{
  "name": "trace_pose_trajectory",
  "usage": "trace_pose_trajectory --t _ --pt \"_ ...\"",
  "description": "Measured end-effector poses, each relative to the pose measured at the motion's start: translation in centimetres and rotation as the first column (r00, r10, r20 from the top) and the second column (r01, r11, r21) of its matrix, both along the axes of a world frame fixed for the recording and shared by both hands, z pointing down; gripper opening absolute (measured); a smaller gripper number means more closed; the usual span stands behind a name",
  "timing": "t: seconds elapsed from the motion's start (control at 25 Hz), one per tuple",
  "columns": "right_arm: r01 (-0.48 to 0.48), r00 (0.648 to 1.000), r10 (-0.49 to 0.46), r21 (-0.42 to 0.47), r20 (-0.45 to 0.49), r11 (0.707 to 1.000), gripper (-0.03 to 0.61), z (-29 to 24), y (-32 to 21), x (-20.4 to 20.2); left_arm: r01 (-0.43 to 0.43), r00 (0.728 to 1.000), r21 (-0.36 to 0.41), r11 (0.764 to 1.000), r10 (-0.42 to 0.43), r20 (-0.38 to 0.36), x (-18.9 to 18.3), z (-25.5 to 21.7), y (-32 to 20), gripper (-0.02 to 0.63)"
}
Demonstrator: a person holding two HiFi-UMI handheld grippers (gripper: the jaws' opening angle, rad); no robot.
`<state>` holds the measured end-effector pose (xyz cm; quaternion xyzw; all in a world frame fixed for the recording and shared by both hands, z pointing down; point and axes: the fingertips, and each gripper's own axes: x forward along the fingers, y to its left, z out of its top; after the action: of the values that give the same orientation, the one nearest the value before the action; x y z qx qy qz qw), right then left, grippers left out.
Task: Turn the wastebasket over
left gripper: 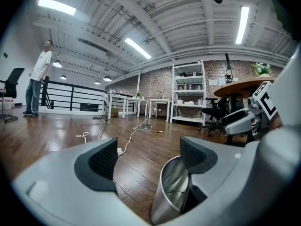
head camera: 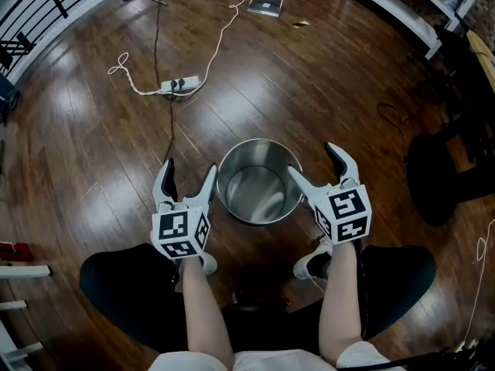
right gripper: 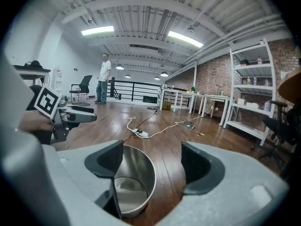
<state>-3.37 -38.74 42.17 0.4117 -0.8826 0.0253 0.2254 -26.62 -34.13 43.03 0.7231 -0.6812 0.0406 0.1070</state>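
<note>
A shiny steel wastebasket (head camera: 259,182) stands upright on the wooden floor, mouth up and empty. My left gripper (head camera: 190,171) hangs open just left of its rim, with the inner finger close to the metal. On the other side, my right gripper (head camera: 312,161) is open, its inner finger over the rim. In the left gripper view the wastebasket (left gripper: 173,192) shows low, partly behind the right jaw of the left gripper (left gripper: 148,159). In the right gripper view the wastebasket (right gripper: 136,180) has its near rim between the jaws of the right gripper (right gripper: 151,164). No pad presses on it.
A white power strip (head camera: 179,85) with a white cable and a black cable lies on the floor beyond the basket. A black chair base (head camera: 439,178) stands at the right, white shelves (head camera: 402,10) at the back right, a railing (head camera: 39,6) at the back left. A person (right gripper: 103,78) stands far off.
</note>
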Motion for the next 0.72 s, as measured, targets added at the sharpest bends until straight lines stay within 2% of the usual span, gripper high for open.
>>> trace_pose_trajectory --t 0.08,0.16,0.28,0.36,0.48,0.56,0.64,0.72 --pt "0.066 0.998 -0.066 -0.034 0.001 0.997 0.365 0.4 0.7 -1.6 0.019 1.0 -0.008 1.0 -0.019 -0.005 -0.8 0.4 0.1 0.437" --pt "0.176 0.984 -0.176 -0.09 0.006 0.98 0.365 1.1 2.1 -4.3 0.04 0.999 -0.012 0.999 -0.04 -0.009 -1.6 0.6 0.2 0.436" --pt "0.336 0.94 -0.342 -0.203 0.008 0.92 0.35 2.8 4.7 -9.3 0.076 0.997 -0.024 0.997 -0.077 -0.022 -3.0 1.1 0.6 0.421" --pt "0.391 0.915 -0.404 -0.28 0.012 0.877 0.308 4.5 6.1 -12.3 0.097 0.995 -0.036 0.995 -0.098 -0.032 -3.9 1.7 1.1 0.419" --pt "0.422 0.893 -0.45 -0.386 0.018 0.82 0.264 7.4 7.7 -16.1 0.12 0.991 -0.052 0.991 -0.123 -0.049 -5.1 2.7 1.8 0.416" --pt "0.416 0.886 -0.463 -0.443 0.003 0.794 0.247 9.5 8.5 -17.8 0.13 0.989 -0.059 0.99 -0.134 -0.063 -5.7 3.2 2.2 0.414" --pt "0.396 0.885 -0.465 -0.483 -0.026 0.781 0.238 11.2 8.9 -18.9 0.138 0.987 -0.063 0.989 -0.142 -0.073 -6.1 3.4 2.5 0.414" --pt "0.366 0.885 -0.46 -0.5 -0.075 0.785 0.236 12.6 9.0 -19.4 0.147 0.985 -0.062 0.987 -0.151 -0.082 -6.5 3.4 2.8 0.413"
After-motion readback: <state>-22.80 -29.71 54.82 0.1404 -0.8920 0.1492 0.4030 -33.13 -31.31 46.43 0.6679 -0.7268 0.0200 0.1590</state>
